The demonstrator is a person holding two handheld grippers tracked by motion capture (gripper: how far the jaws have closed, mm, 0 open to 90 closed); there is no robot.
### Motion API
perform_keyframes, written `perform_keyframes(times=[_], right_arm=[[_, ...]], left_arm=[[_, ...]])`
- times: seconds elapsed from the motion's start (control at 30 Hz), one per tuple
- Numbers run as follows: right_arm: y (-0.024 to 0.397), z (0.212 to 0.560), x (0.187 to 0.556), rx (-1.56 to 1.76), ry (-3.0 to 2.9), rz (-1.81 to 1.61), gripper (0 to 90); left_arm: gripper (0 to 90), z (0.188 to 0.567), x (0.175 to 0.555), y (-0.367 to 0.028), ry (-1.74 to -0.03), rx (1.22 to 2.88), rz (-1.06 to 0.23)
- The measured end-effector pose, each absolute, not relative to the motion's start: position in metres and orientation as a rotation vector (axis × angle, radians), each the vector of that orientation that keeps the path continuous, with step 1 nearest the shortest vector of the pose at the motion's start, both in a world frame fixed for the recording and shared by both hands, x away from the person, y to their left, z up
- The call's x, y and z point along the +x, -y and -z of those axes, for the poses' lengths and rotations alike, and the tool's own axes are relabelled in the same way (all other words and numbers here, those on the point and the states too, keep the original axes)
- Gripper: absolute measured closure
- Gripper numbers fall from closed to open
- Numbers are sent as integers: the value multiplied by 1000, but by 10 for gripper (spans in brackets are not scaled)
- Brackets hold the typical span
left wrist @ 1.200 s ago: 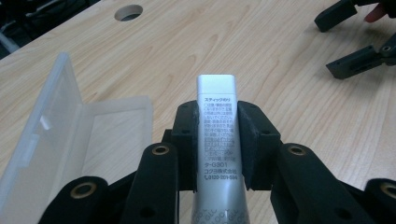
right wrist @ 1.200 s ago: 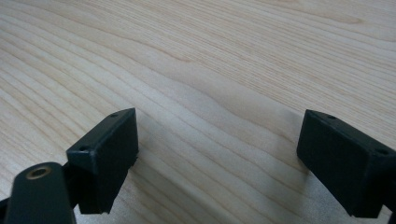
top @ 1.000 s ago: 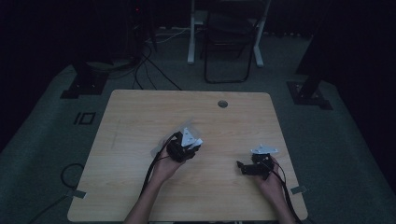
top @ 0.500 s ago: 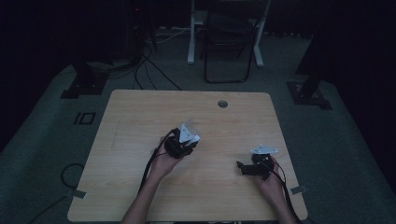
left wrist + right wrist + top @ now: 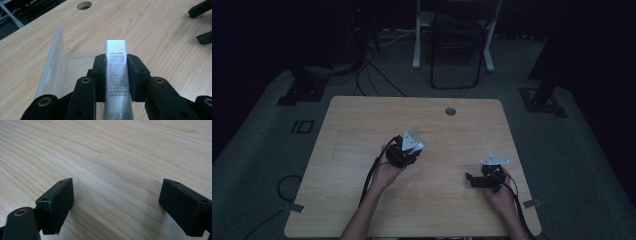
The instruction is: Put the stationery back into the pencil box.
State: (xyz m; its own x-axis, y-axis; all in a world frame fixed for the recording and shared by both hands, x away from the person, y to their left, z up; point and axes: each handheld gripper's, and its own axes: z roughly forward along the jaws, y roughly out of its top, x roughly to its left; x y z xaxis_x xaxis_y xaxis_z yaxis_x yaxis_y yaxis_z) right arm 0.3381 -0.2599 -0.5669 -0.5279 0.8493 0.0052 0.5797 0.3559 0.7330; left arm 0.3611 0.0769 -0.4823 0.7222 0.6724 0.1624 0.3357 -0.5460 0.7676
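Left gripper view: my left gripper clamps a silver glue stick, clear plastic case just beside its left jaw. Right gripper stands released over bare table.

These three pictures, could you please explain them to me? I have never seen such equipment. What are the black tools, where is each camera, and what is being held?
No robot arm is here. A person sits at the light wooden table and holds a black two-jaw hand gripper in each hand.

The high view comes from a fixed camera above the table. There the left gripper is near the table's middle and the right gripper is near the right edge.

The other two pictures come from small cameras that ride on the grippers and look along their jaws.

In the left gripper view, the jaws are shut on a silver stick-shaped tube with printed Japanese text, which looks like a glue stick. Beside it, an open clear plastic case lies on the table.

In the right gripper view, the right gripper's jaws stand wide open over bare wood and hold nothing.
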Motion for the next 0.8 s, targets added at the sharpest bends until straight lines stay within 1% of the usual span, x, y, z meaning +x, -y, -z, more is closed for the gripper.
perform_keyframes(times=[0.8], right_arm=[[260, 567, 338, 1252, -2248, -983, 125]], left_arm=[[708, 484, 374, -84, -800, 2165, -621]])
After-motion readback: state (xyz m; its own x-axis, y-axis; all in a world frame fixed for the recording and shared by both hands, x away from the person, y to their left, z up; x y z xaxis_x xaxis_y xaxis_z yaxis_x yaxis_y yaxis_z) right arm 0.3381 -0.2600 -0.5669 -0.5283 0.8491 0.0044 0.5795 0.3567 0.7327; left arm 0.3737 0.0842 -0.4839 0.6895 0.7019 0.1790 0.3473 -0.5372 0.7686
